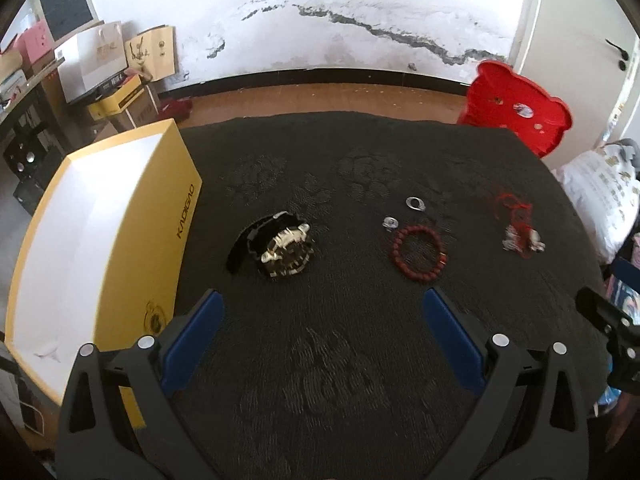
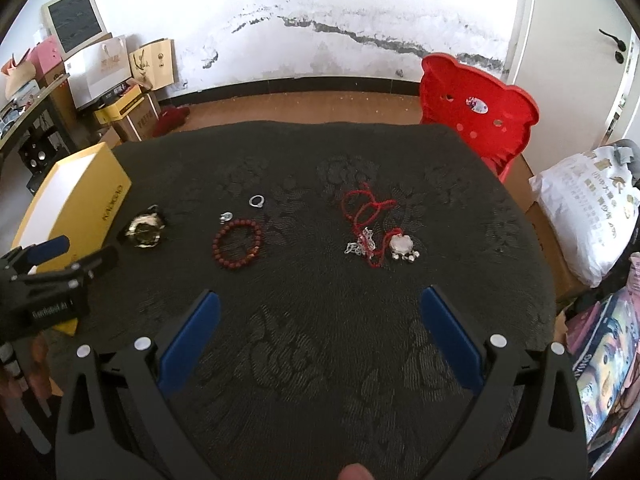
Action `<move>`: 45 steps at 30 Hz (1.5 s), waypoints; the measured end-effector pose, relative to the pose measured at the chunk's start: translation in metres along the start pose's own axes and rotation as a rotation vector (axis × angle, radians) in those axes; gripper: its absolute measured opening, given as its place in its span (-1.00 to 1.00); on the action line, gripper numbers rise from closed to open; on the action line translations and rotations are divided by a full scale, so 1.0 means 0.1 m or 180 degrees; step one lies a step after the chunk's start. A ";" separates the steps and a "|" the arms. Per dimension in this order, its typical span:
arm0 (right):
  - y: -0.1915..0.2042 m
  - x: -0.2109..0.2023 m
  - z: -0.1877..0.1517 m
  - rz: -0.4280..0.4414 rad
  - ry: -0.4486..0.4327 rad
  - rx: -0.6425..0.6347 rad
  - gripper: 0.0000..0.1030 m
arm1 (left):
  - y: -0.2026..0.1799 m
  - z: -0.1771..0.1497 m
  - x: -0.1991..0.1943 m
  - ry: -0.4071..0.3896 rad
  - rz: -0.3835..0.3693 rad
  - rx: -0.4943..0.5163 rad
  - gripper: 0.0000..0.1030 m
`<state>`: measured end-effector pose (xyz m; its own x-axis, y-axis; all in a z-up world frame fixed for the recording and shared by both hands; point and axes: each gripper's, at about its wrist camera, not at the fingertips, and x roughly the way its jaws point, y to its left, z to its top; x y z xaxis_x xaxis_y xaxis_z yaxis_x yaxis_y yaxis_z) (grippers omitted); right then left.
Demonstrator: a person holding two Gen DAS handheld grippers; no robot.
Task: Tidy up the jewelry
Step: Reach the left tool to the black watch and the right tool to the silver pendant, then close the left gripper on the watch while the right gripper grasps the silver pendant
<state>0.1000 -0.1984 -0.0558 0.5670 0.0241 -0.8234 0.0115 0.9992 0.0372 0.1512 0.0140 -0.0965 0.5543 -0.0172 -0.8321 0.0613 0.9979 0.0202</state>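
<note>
Dark floral-cloth counter [image 1: 360,360] from the left wrist: left tool [image 1: 322,340] spread wide, holding nothing, hovering short of the gold-and-black wristwatch [image 1: 280,250], open yellow cardboard box [image 1: 100,248] just left. Right wrist: right tool [image 2: 320,338] equally wide and empty, red bead bracelet [image 2: 239,243] and red-cord silver pendant [image 2: 380,232] ahead, bare cloth between.

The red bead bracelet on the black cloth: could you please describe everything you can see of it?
The red bead bracelet is a closed ring of small, round, dark red beads, with one orange-tinted spot on its right side. It lies flat on the black patterned cloth, between the watch and the red cord necklace. A small silver ring sits just beyond it, very close; contact is unclear. No gripper touches it.
</note>
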 end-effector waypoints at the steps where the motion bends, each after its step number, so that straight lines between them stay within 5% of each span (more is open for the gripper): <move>1: -0.02 0.08 0.01 -0.0019 0.0010 -0.0004 0.89 | 0.01 0.02 0.09 0.0002 0.0005 -0.0003 0.89; 14: -0.18 0.85 0.06 0.0003 0.0173 0.0084 0.89 | 0.03 0.18 1.00 0.0179 0.0113 -0.0069 0.89; 22: -0.15 0.98 0.13 0.0047 0.0145 0.0013 0.89 | 0.13 0.20 1.23 0.0227 0.0296 -0.0032 0.89; 27: -0.12 1.04 0.13 0.0040 0.0189 -0.0008 0.89 | 0.27 0.21 1.39 0.0351 0.0133 -0.0224 0.89; 33: -0.29 1.09 0.11 0.0053 0.0231 0.0136 0.89 | 0.22 0.20 1.40 0.0215 0.0192 -0.0189 0.87; 40: -0.60 1.21 0.13 -0.0059 0.0317 0.0361 0.89 | 0.18 0.17 1.29 0.0139 0.0162 -0.0116 0.23; 45: -0.70 1.30 0.17 -0.0057 0.0334 0.0400 0.88 | 0.16 0.16 1.26 0.0125 0.0213 -0.0084 0.22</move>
<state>0.1870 -0.2657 -0.1553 0.4766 0.0158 -0.8790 0.1276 0.9880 0.0870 0.2352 0.0263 -0.1923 0.5234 0.0514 -0.8505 0.0031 0.9981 0.0623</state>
